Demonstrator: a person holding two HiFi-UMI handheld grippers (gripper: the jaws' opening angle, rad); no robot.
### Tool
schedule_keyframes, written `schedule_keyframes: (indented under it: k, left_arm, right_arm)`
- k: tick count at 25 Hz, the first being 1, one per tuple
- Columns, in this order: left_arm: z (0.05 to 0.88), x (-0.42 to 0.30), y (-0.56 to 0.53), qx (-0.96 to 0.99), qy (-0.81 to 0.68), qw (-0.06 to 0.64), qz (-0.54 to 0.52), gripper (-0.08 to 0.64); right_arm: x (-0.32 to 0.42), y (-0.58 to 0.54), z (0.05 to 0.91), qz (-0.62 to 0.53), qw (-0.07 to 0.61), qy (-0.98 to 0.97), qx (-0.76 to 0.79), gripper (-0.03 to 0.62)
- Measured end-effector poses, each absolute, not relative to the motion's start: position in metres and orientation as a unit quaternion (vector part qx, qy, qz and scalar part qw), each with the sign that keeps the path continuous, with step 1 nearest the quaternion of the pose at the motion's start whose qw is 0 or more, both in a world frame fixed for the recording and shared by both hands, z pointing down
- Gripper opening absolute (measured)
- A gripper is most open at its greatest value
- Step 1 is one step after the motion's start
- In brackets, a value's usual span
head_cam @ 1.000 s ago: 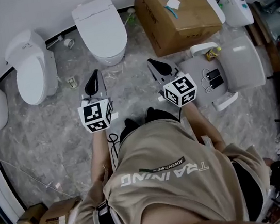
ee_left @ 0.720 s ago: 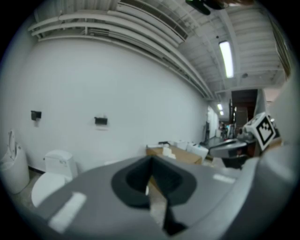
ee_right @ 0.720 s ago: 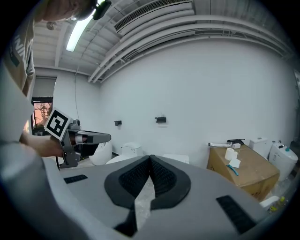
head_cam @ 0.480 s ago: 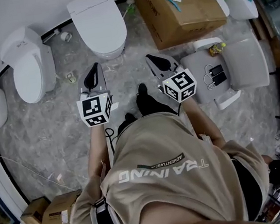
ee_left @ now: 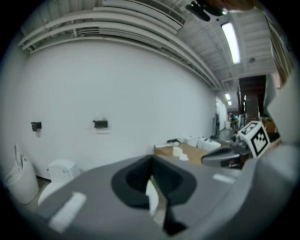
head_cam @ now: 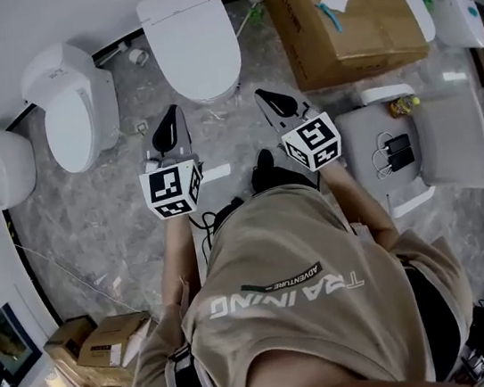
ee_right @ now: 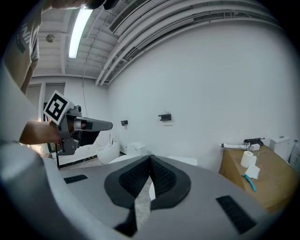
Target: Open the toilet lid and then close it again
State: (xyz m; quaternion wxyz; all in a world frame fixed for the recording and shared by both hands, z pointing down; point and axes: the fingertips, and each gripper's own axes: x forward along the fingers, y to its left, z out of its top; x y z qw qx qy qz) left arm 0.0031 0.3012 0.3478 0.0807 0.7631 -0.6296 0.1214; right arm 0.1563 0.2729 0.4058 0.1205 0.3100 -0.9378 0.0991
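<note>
Marble floor [head_cam: 93, 219] | toilet [head_cam: 193, 47] lid down | left tongs [head_cam: 170, 118], right tongs [head_cam: 264, 100] both closed, empty | shoes [head_cam: 268, 173] half hidden

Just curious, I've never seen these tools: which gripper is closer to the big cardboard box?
Right. In the head view the right gripper sits just left of the cardboard box; the left gripper is farther left, past the front of the middle toilet.

"TRAINING" and "ADVENTURE" on shirt [head_cam: 305, 251]
</note>
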Motion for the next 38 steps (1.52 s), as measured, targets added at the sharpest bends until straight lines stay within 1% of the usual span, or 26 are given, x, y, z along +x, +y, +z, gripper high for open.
schedule_keyframes:
  k: [7,13,19,25,28,34,38]
  left_arm:
    - [0.352,0.006,0.266,0.738,-0.655,0.088,0.136,0.005]
    - [0.36,0.003,0.255,0.732,-0.658,0.094,0.15,0.005]
    - [0.376,-0.012,0.237,0.741,-0.647,0.104,0.149,0.005]
    - [0.369,0.003,0.195,0.767,-0.622,0.092,0.13,0.005]
    - [0.364,-0.015,0.18,0.774,-0.614,0.081,0.131,0.005]
    - [0.364,-0.078,0.149,0.772,-0.619,0.088,0.118,0.005]
    - [0.371,-0.105,0.135,0.775,-0.614,0.094,0.111,0.005]
  right_arm:
    - [0.167,0.222,0.42,0.11,0.122,-0.94,0.299,0.014]
    - [0.162,0.215,0.44,0.132,0.132,-0.939,0.288,0.014]
    - [0.144,0.213,0.448,0.129,0.15,-0.937,0.287,0.014]
    - [0.161,0.185,0.443,0.124,0.16,-0.927,0.317,0.014]
    - [0.146,0.171,0.44,0.118,0.166,-0.922,0.328,0.014]
    - [0.103,0.142,0.427,0.105,0.173,-0.916,0.346,0.014]
    - [0.08,0.129,0.427,0.101,0.183,-0.911,0.356,0.014]
